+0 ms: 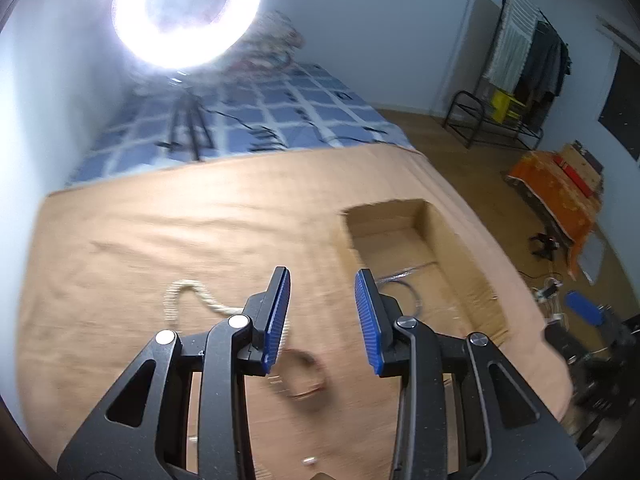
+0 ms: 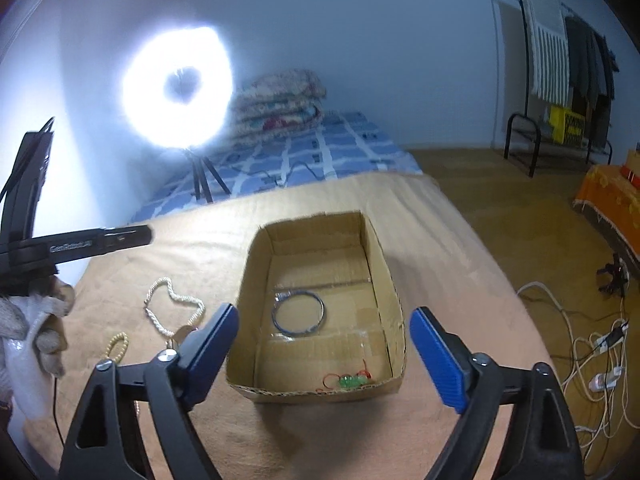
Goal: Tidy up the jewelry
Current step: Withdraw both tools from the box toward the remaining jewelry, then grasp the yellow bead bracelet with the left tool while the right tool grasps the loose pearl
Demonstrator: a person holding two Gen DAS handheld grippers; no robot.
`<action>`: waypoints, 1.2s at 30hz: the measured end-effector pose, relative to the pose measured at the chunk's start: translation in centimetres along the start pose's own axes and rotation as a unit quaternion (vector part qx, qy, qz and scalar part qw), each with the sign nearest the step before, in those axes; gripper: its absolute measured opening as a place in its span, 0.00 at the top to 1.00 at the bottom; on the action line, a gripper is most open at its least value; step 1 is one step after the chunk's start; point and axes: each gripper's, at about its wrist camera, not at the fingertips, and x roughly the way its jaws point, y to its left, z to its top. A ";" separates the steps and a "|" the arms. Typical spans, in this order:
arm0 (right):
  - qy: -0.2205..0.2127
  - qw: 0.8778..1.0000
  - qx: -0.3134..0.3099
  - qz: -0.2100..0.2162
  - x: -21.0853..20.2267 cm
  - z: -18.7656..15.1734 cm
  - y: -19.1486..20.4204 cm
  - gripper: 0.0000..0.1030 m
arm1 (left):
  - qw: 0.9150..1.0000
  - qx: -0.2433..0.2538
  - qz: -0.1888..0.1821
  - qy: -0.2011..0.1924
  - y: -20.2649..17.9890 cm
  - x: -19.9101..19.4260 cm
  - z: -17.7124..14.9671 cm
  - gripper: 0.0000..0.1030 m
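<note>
A cardboard box [image 2: 384, 264] sits on the tan cloth; it holds a silver bangle [image 2: 298, 312] and a green-and-red beaded piece [image 2: 352, 380]. The box [image 1: 432, 232] is also in the left wrist view. A white pearl necklace [image 2: 172, 300] and a small beige bead bracelet [image 2: 118, 346] lie left of the box. My left gripper [image 1: 322, 312] is open and empty above a blurred brown bangle [image 1: 308, 376], with the pearl necklace [image 1: 188, 296] to its left. My right gripper [image 2: 324, 340] is open and empty over the box's near end.
A bright ring light on a tripod [image 2: 180, 88] stands behind the cloth. A blue checked bedsheet [image 2: 312, 152] and folded blankets [image 2: 280, 100] lie beyond. Cables and a power strip [image 2: 600, 360] lie on the floor at right. A small bead [image 1: 309, 460] lies near the bottom edge of the left wrist view.
</note>
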 end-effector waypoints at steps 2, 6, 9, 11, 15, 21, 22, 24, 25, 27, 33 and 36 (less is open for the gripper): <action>-0.013 1.000 -0.008 0.000 -0.7 0.2 0.6 0.06 | 1.000 -0.005 0.014 -0.005 1.7 -1.5 -0.4 0.54; -0.031 0.999 -0.022 0.012 -1.7 0.1 1.9 0.05 | 0.999 -0.022 0.037 -0.010 5.2 -4.0 -1.9 0.50; -0.044 0.998 -0.042 0.026 -2.4 -0.2 3.5 0.05 | 0.998 -0.040 0.052 -0.003 8.2 -5.3 -3.7 0.50; -0.051 0.996 -0.062 0.034 -2.7 -0.5 4.8 0.05 | 0.997 -0.049 0.058 0.005 9.9 -5.6 -5.0 0.50; -0.053 0.993 -0.088 0.055 -3.0 -1.6 7.0 0.05 | 0.995 -0.073 0.065 0.026 12.9 -5.3 -7.6 0.50; -0.031 0.990 -0.107 0.090 -2.0 -3.4 9.9 0.10 | 0.990 -0.106 0.065 0.065 16.0 -2.9 -10.7 0.50; -0.023 0.989 -0.110 0.100 -1.8 -3.8 10.4 0.10 | 0.989 -0.109 0.063 0.071 16.4 -2.5 -11.0 0.50; -0.010 0.987 -0.112 0.112 -1.1 -4.5 11.2 0.11 | 0.986 -0.125 0.059 0.090 17.4 -1.3 -11.8 0.50; -0.001 0.987 -0.114 0.116 -0.5 -4.8 11.5 0.15 | 0.985 -0.133 0.056 0.097 17.9 -0.8 -12.1 0.51; 0.024 0.984 -0.123 0.130 0.8 -5.6 12.1 0.22 | 0.981 -0.149 0.053 0.108 18.9 0.2 -12.8 0.51; 0.089 0.975 -0.141 0.149 4.2 -8.6 14.2 0.35 | 0.974 -0.175 0.046 0.133 20.6 2.4 -14.1 0.52; 0.112 0.969 -0.159 0.155 5.6 -10.2 15.3 0.40 | 0.972 -0.181 0.037 0.146 20.8 3.6 -14.6 0.58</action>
